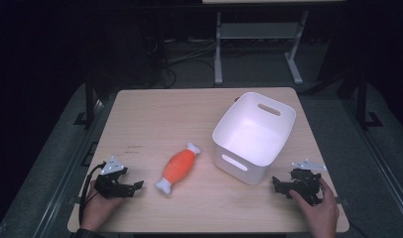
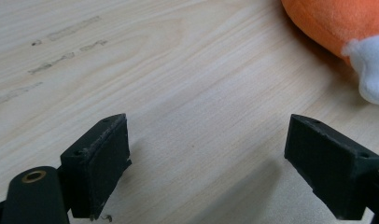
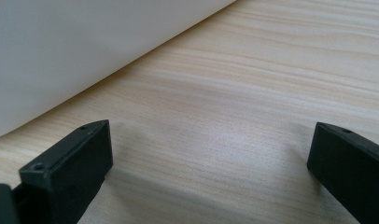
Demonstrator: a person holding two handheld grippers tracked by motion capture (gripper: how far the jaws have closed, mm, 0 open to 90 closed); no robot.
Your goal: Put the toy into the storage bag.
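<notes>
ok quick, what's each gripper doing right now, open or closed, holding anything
Left gripper: open, holding nothing, resting on the table beside the orange plush toy.
Right gripper: open, holding nothing, close to the white bin.

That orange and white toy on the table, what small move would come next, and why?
Probably the left gripper should slide forward and to its right until the plush toy sits between its jaws. Its jaws stand wide open over bare table, and the toy's near white end lies just off to its right, untouched. The right gripper waits open beside the empty white bin.
</notes>
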